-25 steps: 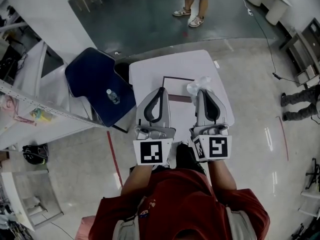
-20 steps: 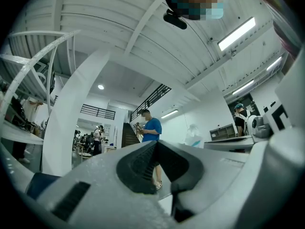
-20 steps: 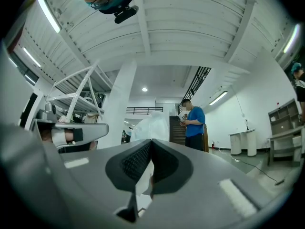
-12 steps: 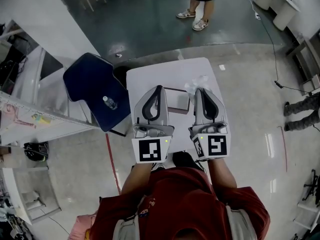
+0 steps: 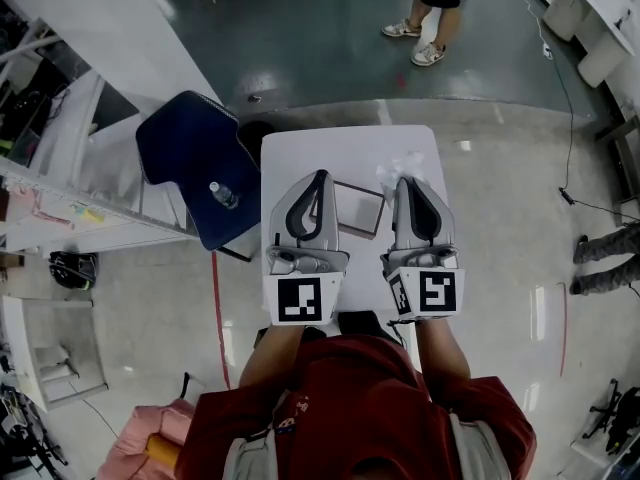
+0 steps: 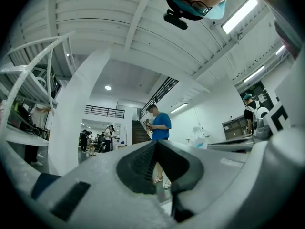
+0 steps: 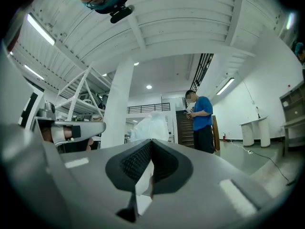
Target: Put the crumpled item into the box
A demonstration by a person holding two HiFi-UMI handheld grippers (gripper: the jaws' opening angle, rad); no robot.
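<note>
A small white table [image 5: 300, 153] carries a shallow grey box [image 5: 357, 208] with a dark rim, lying between my two grippers. The crumpled item [image 5: 403, 163], a clear-white plastic wad, rests at the table's far right, just beyond my right gripper [image 5: 407, 182]. That gripper is shut with nothing in it; in the right gripper view the crumpled item [image 7: 150, 124] rises just past the gripper [image 7: 151, 141]. My left gripper [image 5: 319, 176] hovers left of the box, shut and empty. Its own view has the gripper [image 6: 155, 142] with the crumpled item [image 6: 198, 136] off to the right.
A dark blue chair [image 5: 190, 163] with a water bottle [image 5: 223, 195] on its seat stands close to the table's left side. White shelving [image 5: 60, 208] runs along the left. A person [image 5: 432, 28] stands on the floor beyond the table.
Both grippers stay side by side above the table, still shut. The head view has drifted, so table, chair and standing person sit slightly differently in frame.
</note>
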